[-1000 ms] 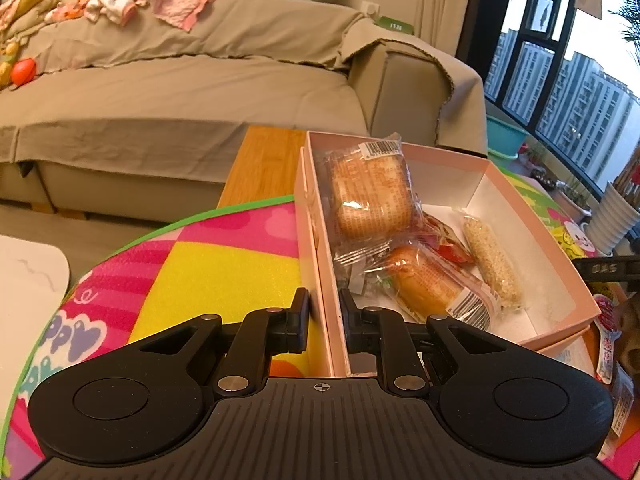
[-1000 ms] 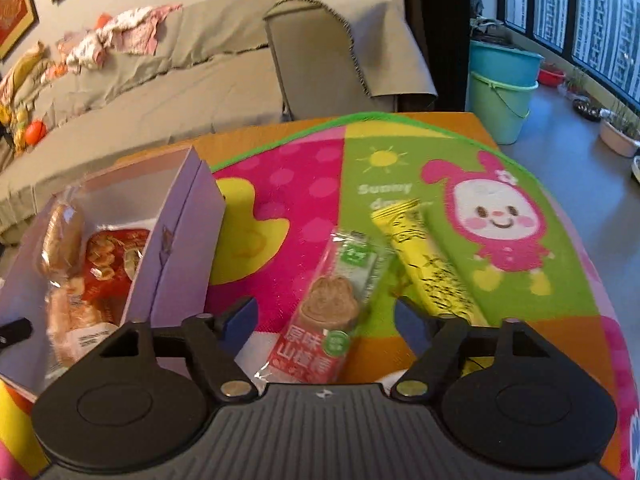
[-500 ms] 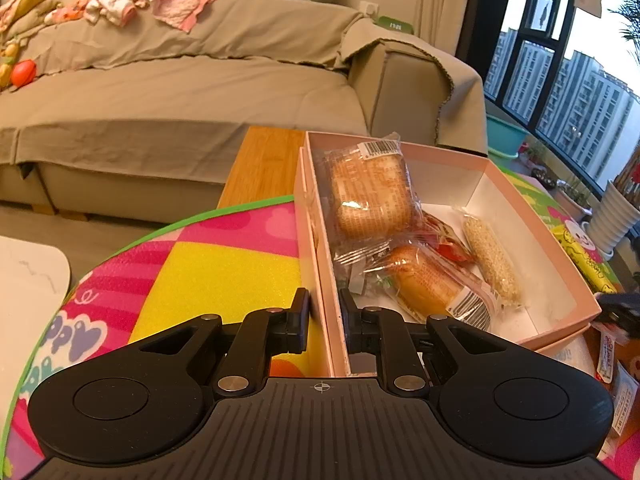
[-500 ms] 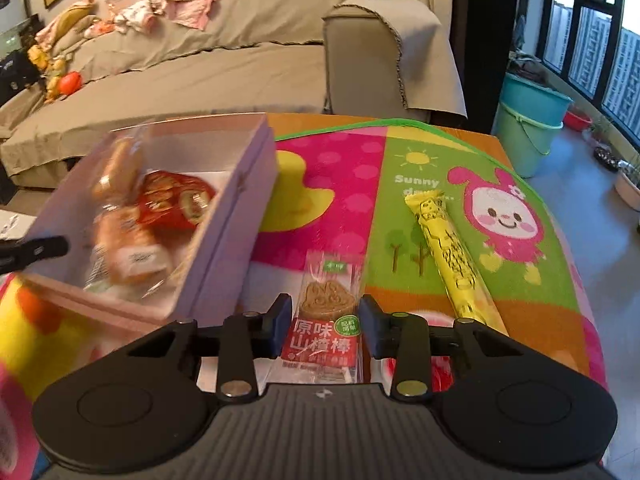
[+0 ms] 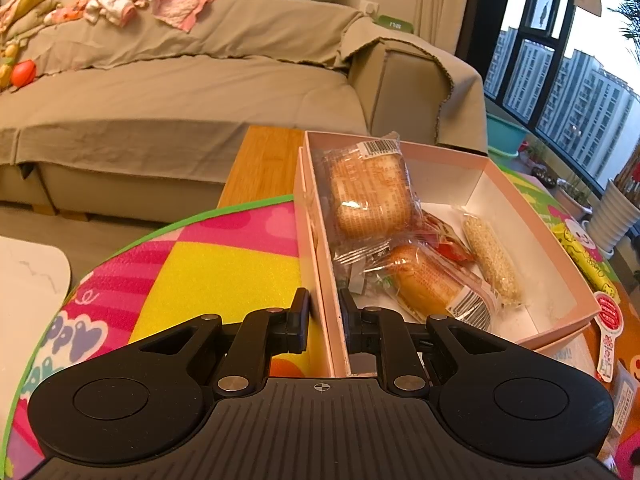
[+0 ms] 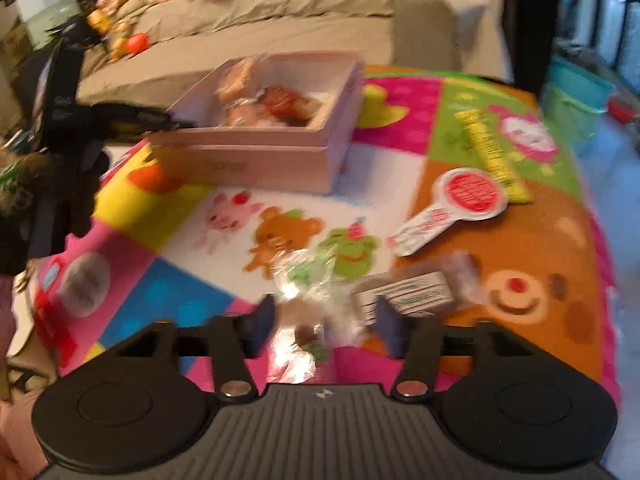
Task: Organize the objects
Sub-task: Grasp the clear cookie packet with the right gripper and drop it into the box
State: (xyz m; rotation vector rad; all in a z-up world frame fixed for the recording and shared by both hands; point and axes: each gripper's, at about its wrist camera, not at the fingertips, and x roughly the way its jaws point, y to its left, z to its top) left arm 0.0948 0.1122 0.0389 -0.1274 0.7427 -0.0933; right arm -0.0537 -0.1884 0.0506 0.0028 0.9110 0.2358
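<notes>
Now the right tongs (image 6: 325, 322) have left the biscuit-stick packet they squeezed a moment ago and are opening over a clear wrapped snack (image 6: 316, 280) near the table's front edge, nothing pressed between them. Meanwhile the left tongs (image 5: 324, 314) stay clamped on the pink box (image 5: 520, 216) wall, so probably this snack goes into the box next.

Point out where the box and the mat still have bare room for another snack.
In the pink box, the bare floor lies along the window-side wall beyond the sesame bar. The other side is crowded with the wrapped breads. On the mat, the cartoon-animal patch in front of the box is bare; the round red-labelled packet borders it.
</notes>
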